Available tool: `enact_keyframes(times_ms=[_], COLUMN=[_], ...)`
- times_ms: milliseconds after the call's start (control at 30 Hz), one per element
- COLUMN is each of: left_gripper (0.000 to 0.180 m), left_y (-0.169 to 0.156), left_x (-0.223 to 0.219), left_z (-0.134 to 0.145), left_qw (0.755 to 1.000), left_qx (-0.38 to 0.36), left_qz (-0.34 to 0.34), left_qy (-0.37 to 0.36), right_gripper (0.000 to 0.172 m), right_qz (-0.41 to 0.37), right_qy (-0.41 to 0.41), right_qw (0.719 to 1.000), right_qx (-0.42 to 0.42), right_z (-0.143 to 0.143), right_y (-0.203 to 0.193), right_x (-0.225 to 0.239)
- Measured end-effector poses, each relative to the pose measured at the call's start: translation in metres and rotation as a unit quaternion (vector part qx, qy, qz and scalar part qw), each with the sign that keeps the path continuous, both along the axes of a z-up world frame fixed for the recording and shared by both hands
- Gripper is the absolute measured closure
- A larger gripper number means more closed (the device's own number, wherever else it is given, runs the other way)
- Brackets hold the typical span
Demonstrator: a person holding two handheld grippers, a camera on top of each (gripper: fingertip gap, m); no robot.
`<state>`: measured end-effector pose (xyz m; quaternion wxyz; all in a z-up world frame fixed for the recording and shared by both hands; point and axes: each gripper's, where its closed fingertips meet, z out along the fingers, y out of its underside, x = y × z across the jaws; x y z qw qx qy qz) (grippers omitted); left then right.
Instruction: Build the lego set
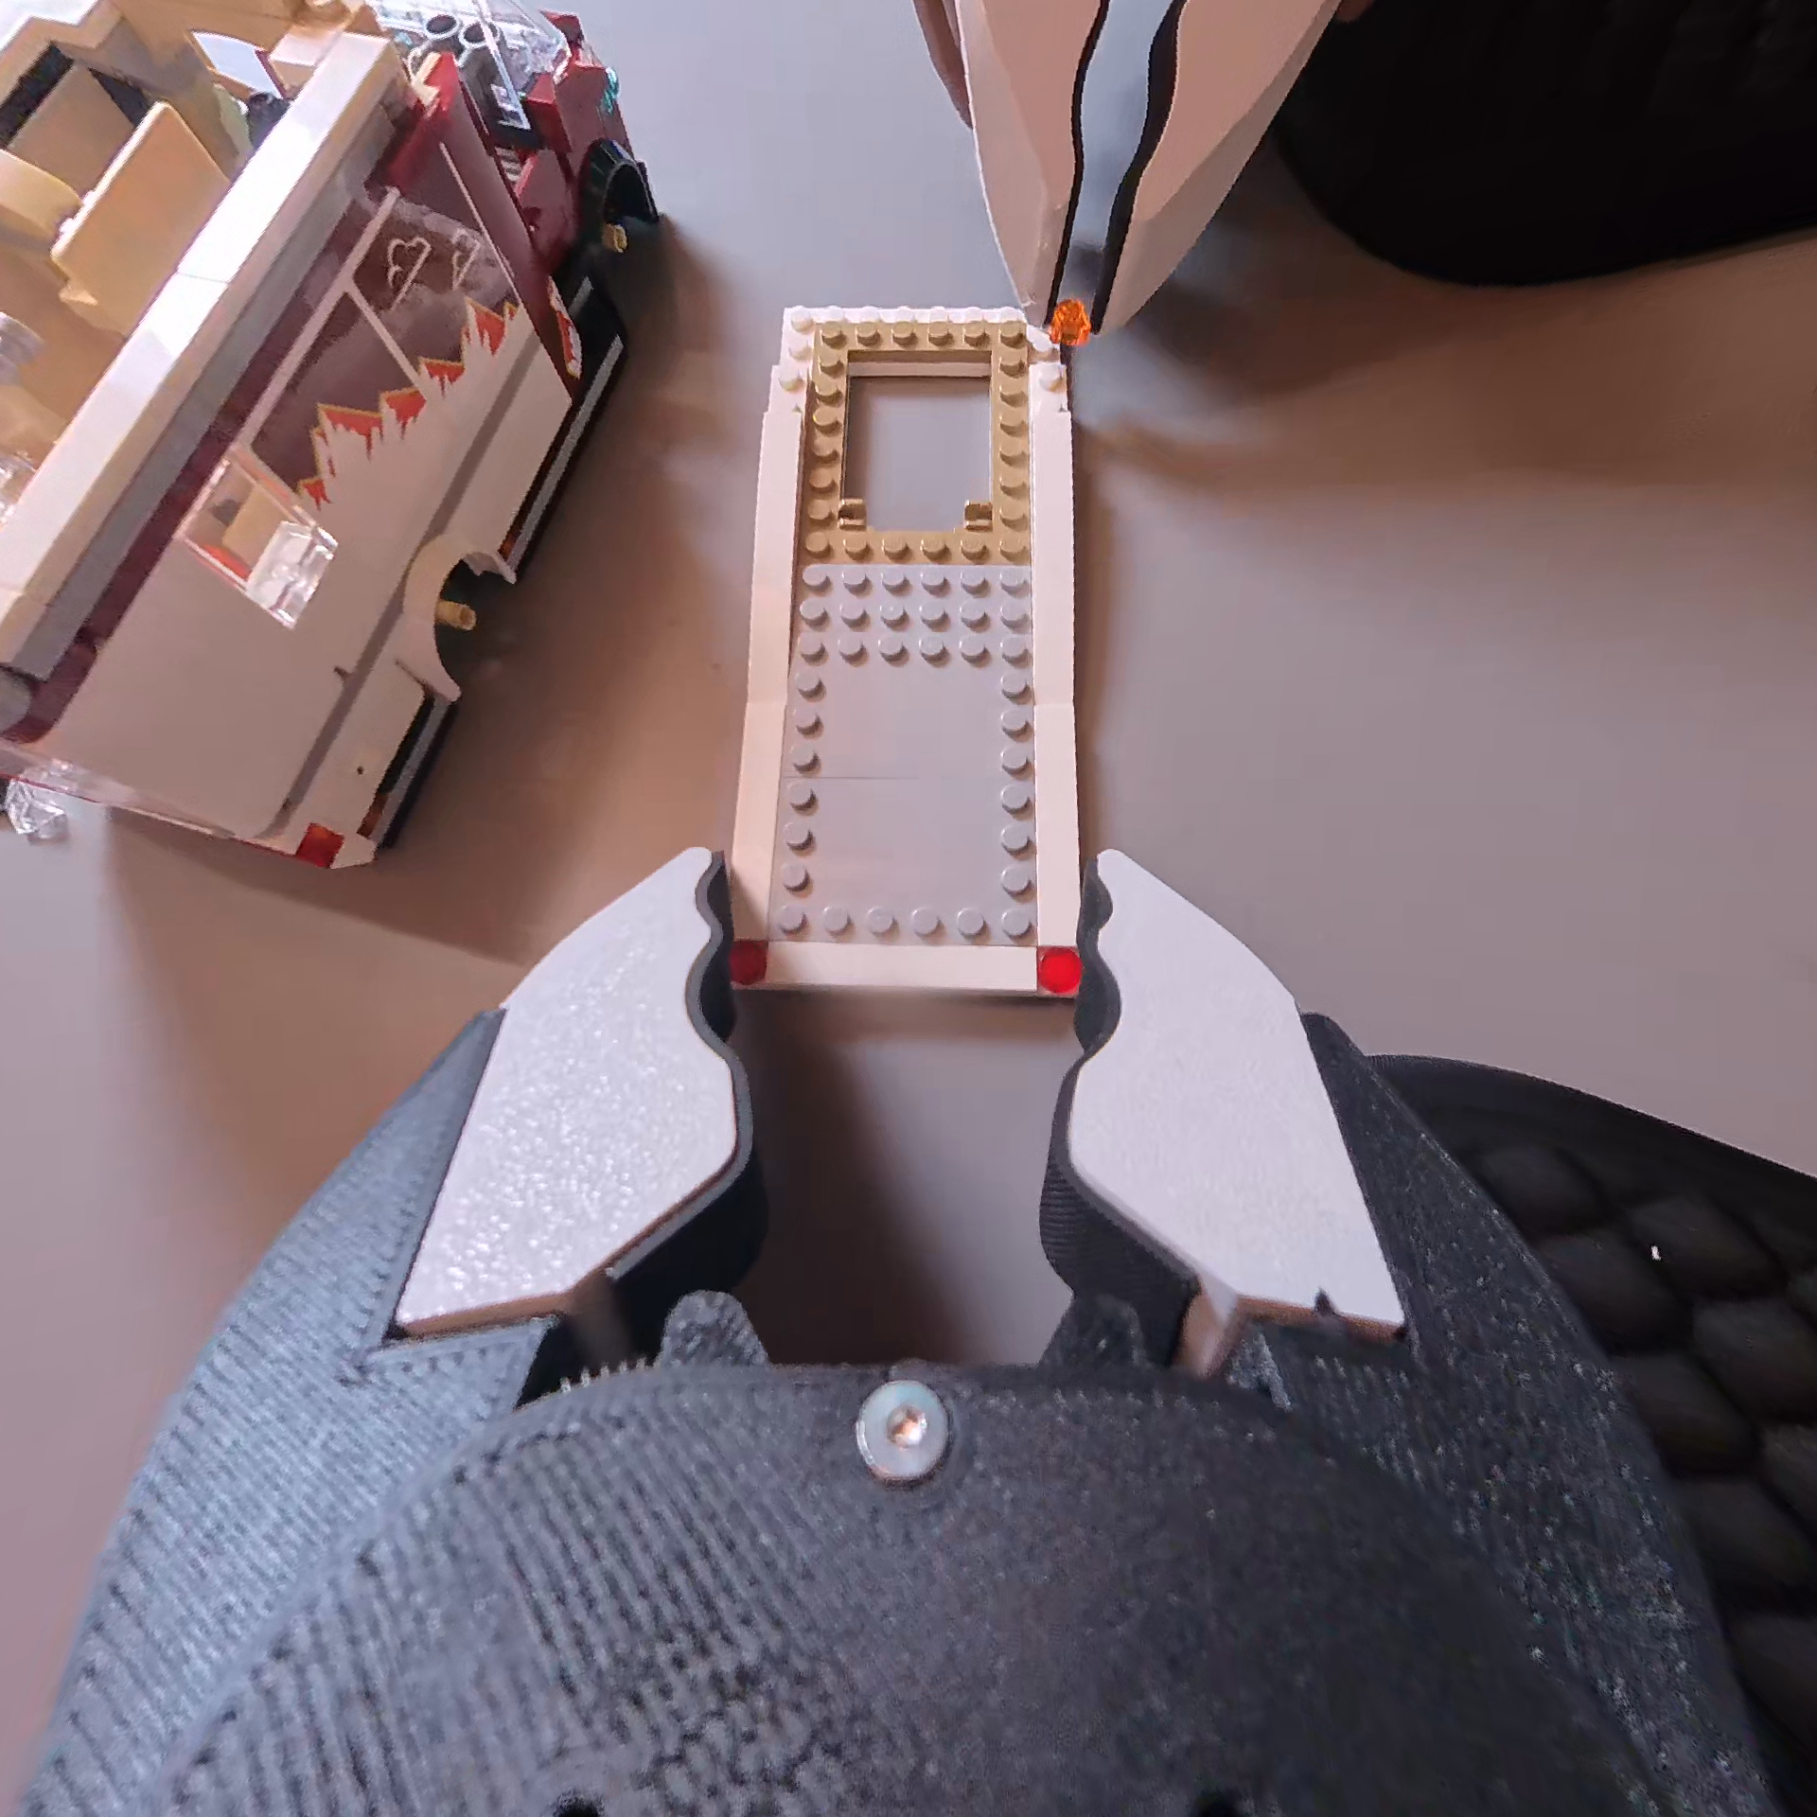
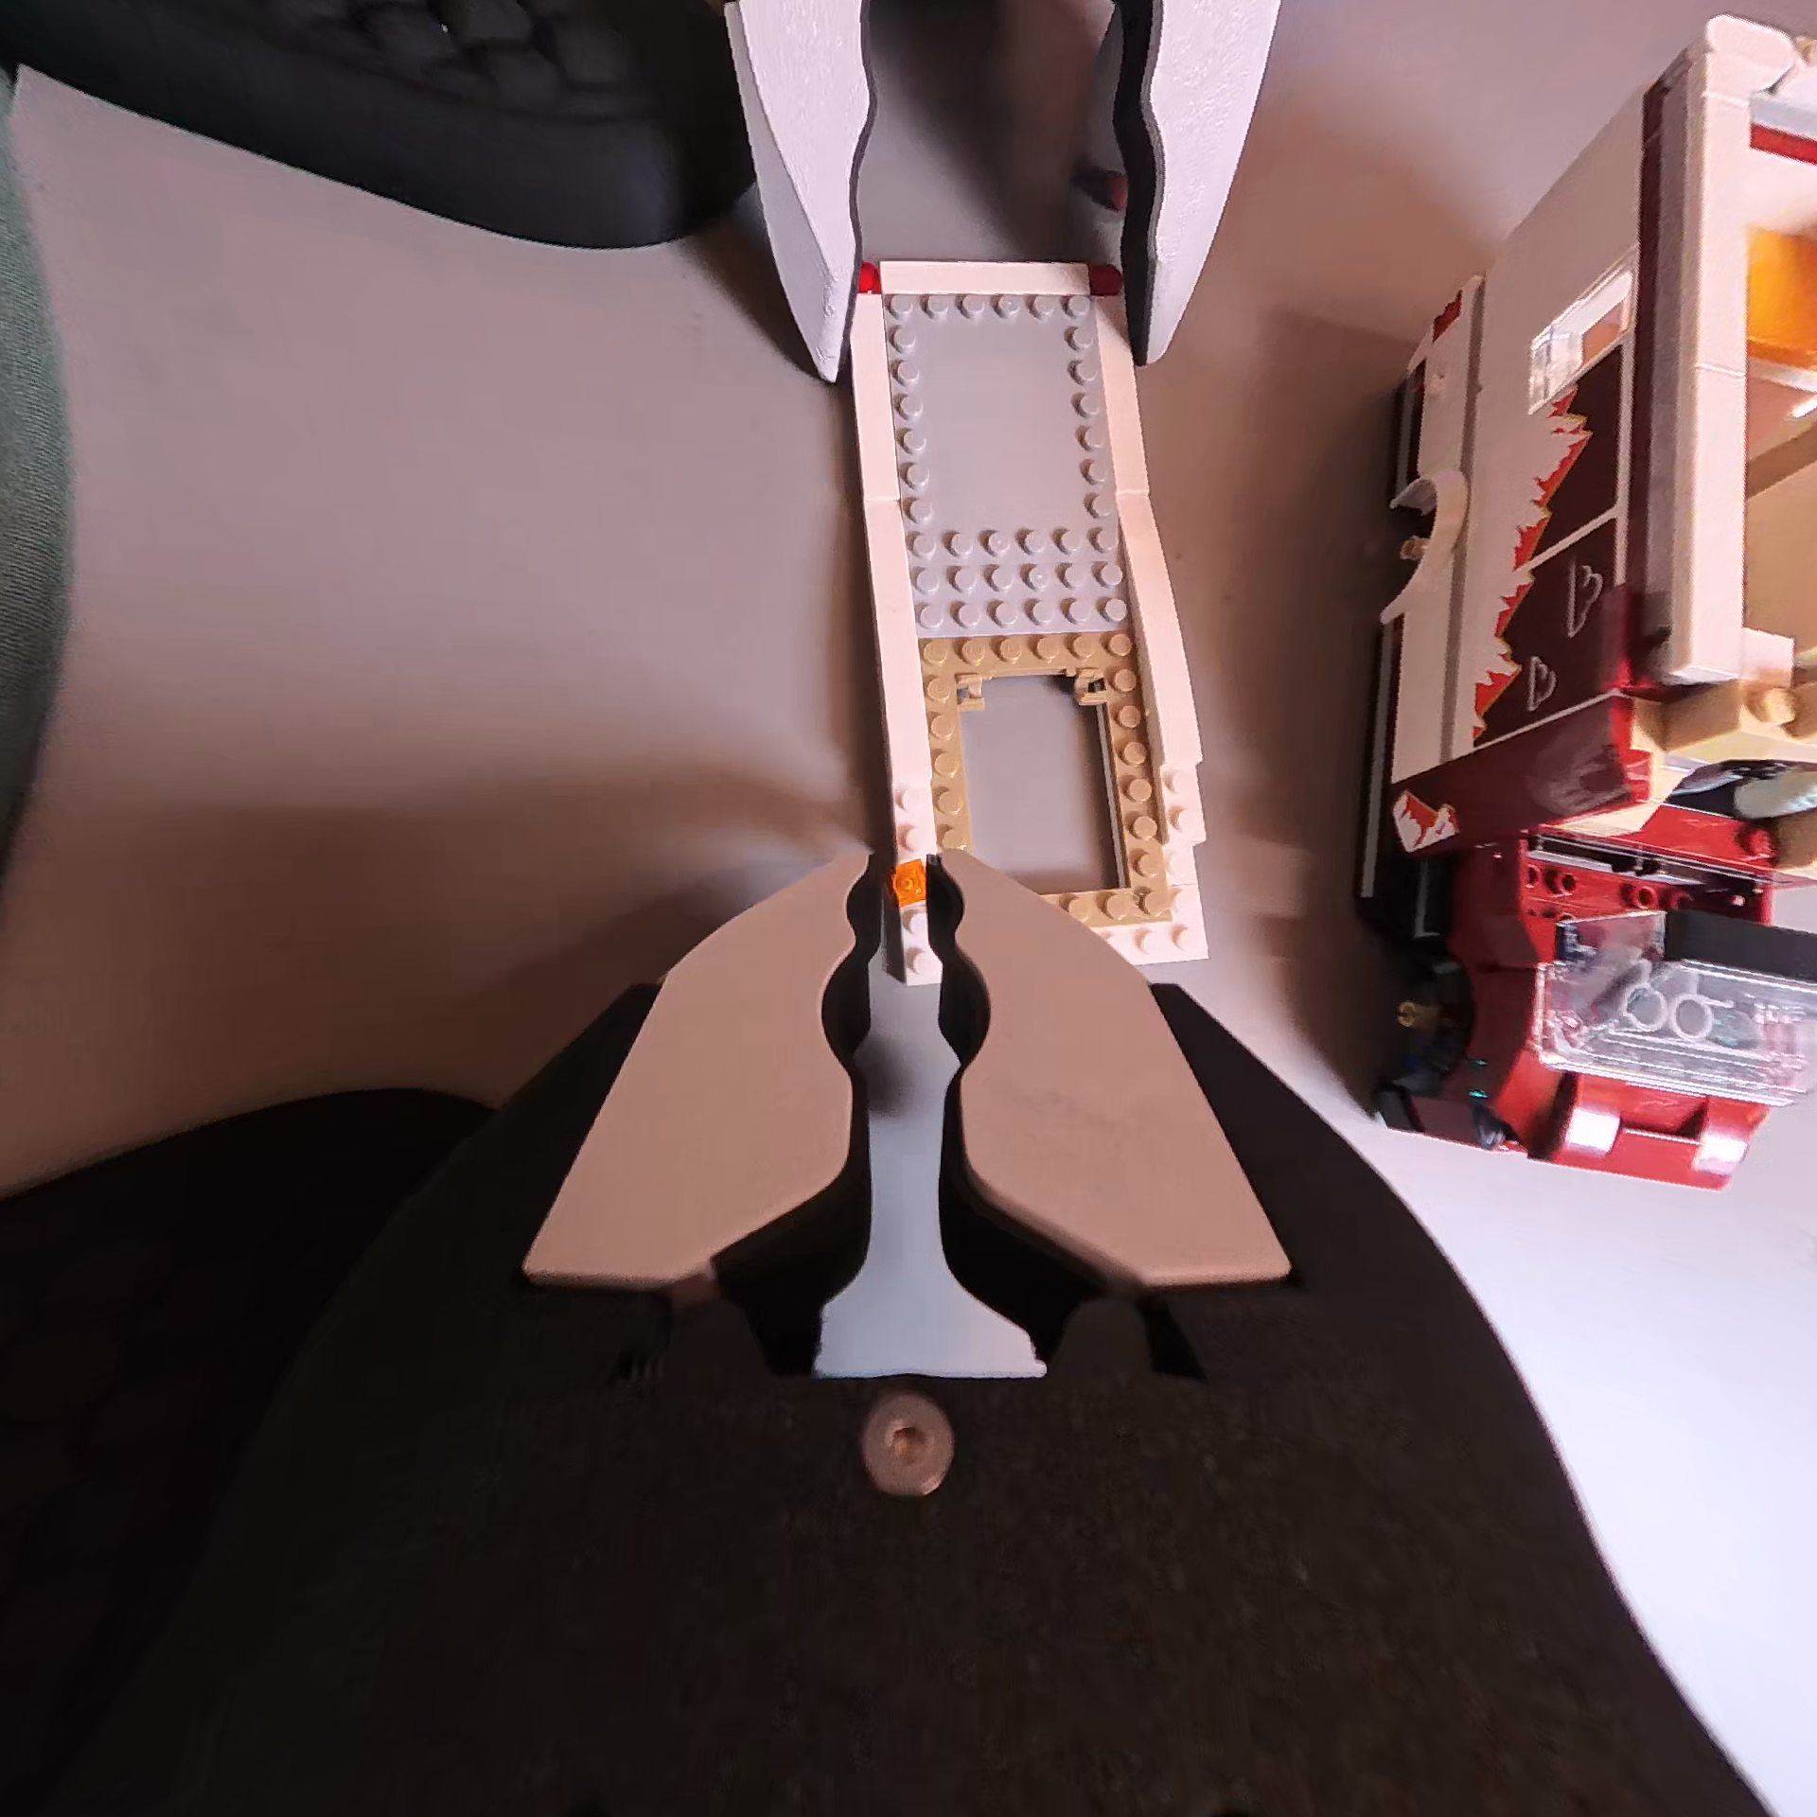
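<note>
Claw [image 2: 907, 870] pinches orange stud [image 2: 907, 882] over unlabelled plate [image 2: 993, 452].

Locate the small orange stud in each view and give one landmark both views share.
Left wrist view: orange stud is at upper right, between the right gripper's fingertips, at the roof panel's far corner.
Right wrist view: it is at centre, between that view's own fingertips, over the panel's near left corner.
Shared landmark: the tan frame around the opening.

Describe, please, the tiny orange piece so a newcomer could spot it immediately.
Find the long flat brick assembly lying on the table beside the dark red brick van. At its tan-framed end, the right claw pinches a small transparent orange stud over the white corner, the only orange piece there.
</note>
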<state>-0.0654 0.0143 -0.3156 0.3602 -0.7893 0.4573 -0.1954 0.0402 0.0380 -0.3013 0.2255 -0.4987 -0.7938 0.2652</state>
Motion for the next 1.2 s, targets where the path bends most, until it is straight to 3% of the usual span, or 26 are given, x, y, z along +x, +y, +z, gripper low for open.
enact_keyframes(times_ms=[1200], left_gripper=[0.112], left_y=[0.0006], left_x=[-0.0008], left_z=[0.0006], left_qw=[1.0], left_qx=[0.0], left_qz=[0.009], left_qy=[-0.002], right_gripper=[0.163], right_qz=[-0.015], right_qy=[0.031], right_qw=[0.999], right_qx=[0.038], right_z=[-0.0067], right_y=[0.0057], right_x=[-0.0041])
